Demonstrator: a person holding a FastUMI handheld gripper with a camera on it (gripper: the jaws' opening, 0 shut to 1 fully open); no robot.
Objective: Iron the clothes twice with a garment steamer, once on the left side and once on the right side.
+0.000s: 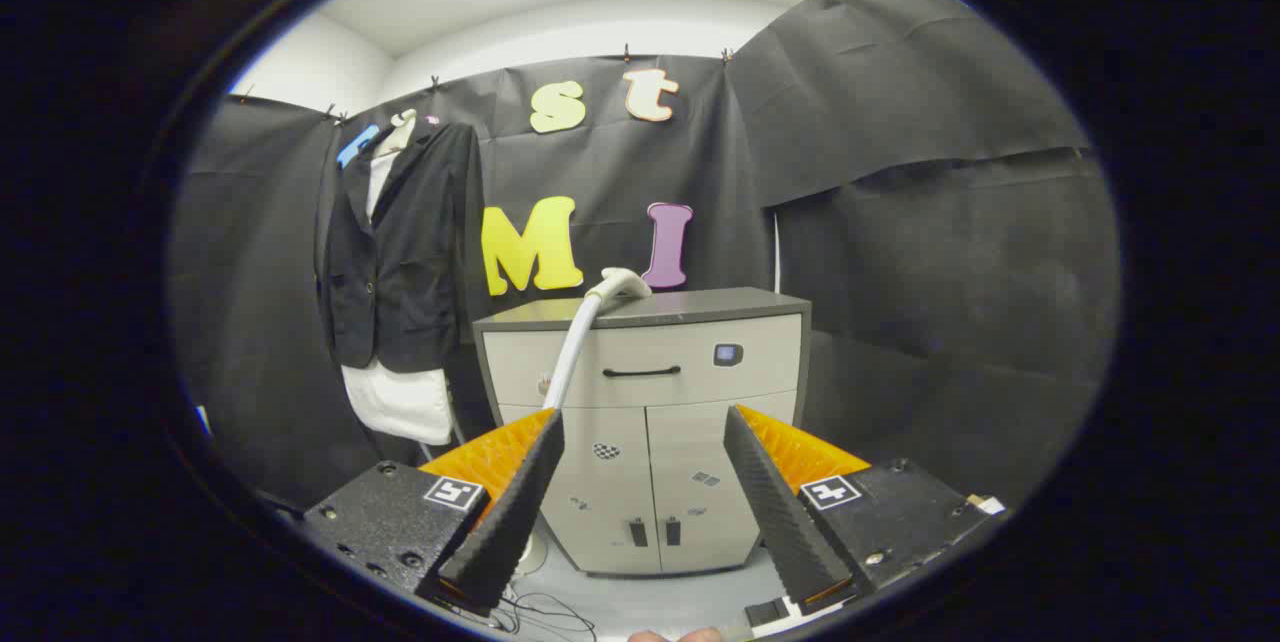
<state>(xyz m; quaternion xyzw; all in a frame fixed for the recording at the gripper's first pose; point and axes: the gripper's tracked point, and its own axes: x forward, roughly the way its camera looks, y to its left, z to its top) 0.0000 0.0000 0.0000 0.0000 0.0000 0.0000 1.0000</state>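
Observation:
A black jacket (pixel 400 242) over a white shirt (pixel 398 402) hangs on the booth wall, beyond and to the left of my fingers. The white steamer head (pixel 622 282) lies on top of a grey cabinet (pixel 650 322), straight ahead and well beyond the fingertips. Its white hose (pixel 570 352) drops down the cabinet's left front and passes behind my left finger. My gripper (pixel 645 422) stands open, its black fingers (pixel 515 512) spread wide with nothing between them.
The cabinet has a drawer with a black handle (pixel 641 372) and two lower doors (pixel 650 482). Cables (pixel 540 612) lie on the light floor below the left finger. Black cloth walls close the booth on the left, back and right.

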